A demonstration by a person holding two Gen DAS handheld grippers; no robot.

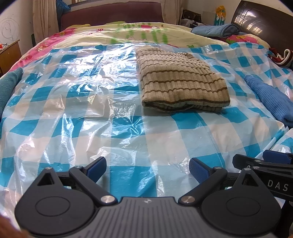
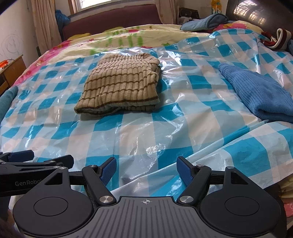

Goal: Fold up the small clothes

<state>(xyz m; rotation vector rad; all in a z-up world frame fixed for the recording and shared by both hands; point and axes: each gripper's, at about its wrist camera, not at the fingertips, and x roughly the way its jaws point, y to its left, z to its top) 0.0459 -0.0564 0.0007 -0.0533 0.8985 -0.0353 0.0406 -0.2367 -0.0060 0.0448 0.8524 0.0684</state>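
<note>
Left wrist view, lower frame: the left gripper (image 1: pixel 147 167), black with two blue-padded fingers (image 1: pixel 96 167), has its jaws spread wide and empty above a crinkled blue-and-white checked plastic sheet (image 1: pixel 73 102). At lower right the tip of the right gripper (image 1: pixel 263 161) shows just beside it. Right wrist view, lower frame: the right gripper (image 2: pixel 146 169) likewise has its jaws spread and holds nothing; the left gripper (image 2: pixel 27 161) enters at lower left.

Mid-frame: one folded beige ribbed knit garment with brown stripes (image 1: pixel 180 78) (image 2: pixel 121 82) lies flat on the plastic sheet (image 2: pixel 164 128), well apart from both grippers. One blue ribbed knit garment (image 1: pixel 269 98) (image 2: pixel 260 95) lies unfolded at the right edge, apart from the beige one. One teal cloth (image 1: pixel 8 86) shows at the left edge.

Upper frame: one floral bedspread (image 1: pixel 128 33), one rolled grey-blue towel (image 1: pixel 216 30) (image 2: pixel 205 22) at upper right, one dark red-and-cream garment (image 2: pixel 278 39), and one maroon headboard (image 1: pixel 111 15).
</note>
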